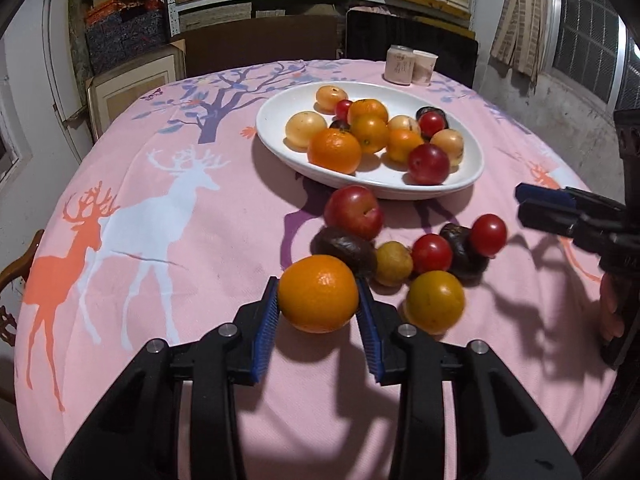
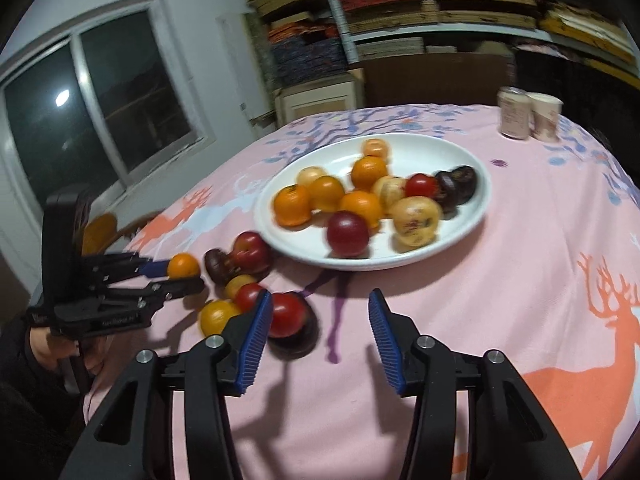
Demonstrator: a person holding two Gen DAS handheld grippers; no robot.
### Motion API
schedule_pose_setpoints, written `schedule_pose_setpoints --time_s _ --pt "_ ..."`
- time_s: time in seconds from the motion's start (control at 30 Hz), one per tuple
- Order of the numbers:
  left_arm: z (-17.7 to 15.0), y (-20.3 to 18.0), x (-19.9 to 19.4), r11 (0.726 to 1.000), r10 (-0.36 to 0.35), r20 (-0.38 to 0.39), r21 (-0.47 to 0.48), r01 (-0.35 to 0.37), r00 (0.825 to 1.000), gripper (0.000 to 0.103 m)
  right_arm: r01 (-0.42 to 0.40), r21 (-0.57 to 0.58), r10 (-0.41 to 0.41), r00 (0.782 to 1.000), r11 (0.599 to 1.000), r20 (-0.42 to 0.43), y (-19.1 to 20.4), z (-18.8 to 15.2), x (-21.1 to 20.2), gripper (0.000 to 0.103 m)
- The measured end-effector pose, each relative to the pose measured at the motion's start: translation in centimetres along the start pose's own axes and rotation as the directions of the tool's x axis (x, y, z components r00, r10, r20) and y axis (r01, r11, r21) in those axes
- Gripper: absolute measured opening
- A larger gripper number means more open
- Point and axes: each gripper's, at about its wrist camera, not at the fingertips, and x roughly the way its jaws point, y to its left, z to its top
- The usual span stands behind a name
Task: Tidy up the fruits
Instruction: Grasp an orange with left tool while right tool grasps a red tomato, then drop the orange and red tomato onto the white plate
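A: What sits between the left gripper (image 1: pixel 318 300)'s blue ribbed pads?
B: A round orange citrus fruit (image 1: pixel 318 293), both pads pressing its sides, on the pink deer-print tablecloth (image 1: pixel 160 240).
A: And the white oval ceramic bowl (image 1: pixel 280 120)?
B: At twelve o'clock, holding fruit.

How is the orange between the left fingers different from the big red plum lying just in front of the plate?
The orange is bright orange with dimpled skin; the red plum is smooth, glossy and dark red. The orange is clamped by the left gripper; the plum lies free on the tablecloth, touching a dark fruit. The orange looks somewhat larger. Both are round and still outside the plate.
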Motion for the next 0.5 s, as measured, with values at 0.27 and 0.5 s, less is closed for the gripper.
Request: schedule_pose_setpoints --time_s 0.27,0.5 --pt "-1.3 -0.8 -0.6 1.000 -0.022 -0.008 0.004 0.022 1.000 0.036 0.056 -0.086 -0.064 0.994 0.995 -0.087 3.0 0.3 2.7 0.042" --pt "-1.5 -0.5 -2.2 1.000 -0.025 0.021 -0.009 0.026 0.999 0.036 0.061 -0.043 -0.065 0.994 0.997 -0.085 2.2 0.1 2.2 0.031"
